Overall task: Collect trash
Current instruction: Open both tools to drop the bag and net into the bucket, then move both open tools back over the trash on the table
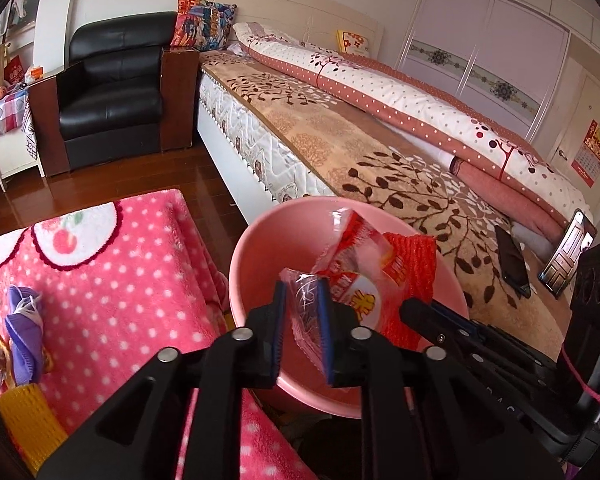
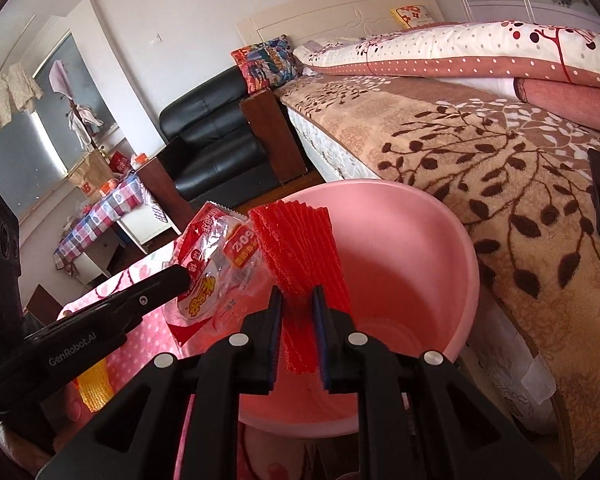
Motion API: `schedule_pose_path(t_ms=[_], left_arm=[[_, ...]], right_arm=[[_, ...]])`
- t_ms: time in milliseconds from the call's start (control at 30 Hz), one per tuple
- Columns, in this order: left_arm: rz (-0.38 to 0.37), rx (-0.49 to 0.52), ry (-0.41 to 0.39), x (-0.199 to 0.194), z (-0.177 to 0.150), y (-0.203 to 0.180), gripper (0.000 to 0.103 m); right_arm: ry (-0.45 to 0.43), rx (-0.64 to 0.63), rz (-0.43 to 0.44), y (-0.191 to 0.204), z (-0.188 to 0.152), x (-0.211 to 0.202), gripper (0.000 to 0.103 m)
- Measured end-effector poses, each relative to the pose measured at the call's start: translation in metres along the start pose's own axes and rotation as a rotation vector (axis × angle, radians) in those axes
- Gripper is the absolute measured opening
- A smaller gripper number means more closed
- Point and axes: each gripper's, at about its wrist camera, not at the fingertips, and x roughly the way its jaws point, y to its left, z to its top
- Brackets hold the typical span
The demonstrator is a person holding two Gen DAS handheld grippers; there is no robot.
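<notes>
Grippers both over my pink basin (image 2: 440, 240): left gripper (image 1: 303, 292) angled in w/ jaws clamped on clear-red wrapper (image 1: 352, 264), right gripper (image 2: 296, 300) beside it, pinching red mesh (image 2: 300, 248) above the rim. Basin sits btwn pink blanket (image 1: 112, 264) & bed (image 1: 340, 136).

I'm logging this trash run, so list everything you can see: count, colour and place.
Basin: one, pink, beside the bed.
Snack wrapper: one, clear and red, over the basin.
Foam net: one, red, over the basin.
Blanket: one, pink dotted, left of the basin.
Purple item: one, on the blanket.
Yellow net: one, at the blanket's near edge.
Bed: one, brown leaf cover.
Phones: two, dark, on the bed.
Armchair: one, black.
Left gripper: shut on the wrapper.
Right gripper: shut on the net.
</notes>
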Motion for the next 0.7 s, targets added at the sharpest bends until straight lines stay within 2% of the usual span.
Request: schedule_pose_path(t_ms=[33, 100, 400, 700], left_arm=[[-0.007, -0.006, 0.008, 0.001, 0.0, 0.001, 0.033], [-0.019, -0.023, 0.019, 0.002, 0.001, 0.004, 0.04], [-0.027, -0.02, -0.021, -0.022, 0.003, 0.005, 0.04], [0.037, -0.048, -0.102, -0.086, -0.005, 0.02, 0.04]], right_arm=[[0.0, 0.0, -0.005, 0.0, 0.0, 0.001, 0.025], [0.0, 0.001, -0.009, 0.0, -0.001, 0.003, 0.035], [-0.016, -0.022, 0.0, 0.012, -0.003, -0.007, 0.042], [-0.065, -0.152, 0.045, 0.078, -0.023, -0.04, 0.049]])
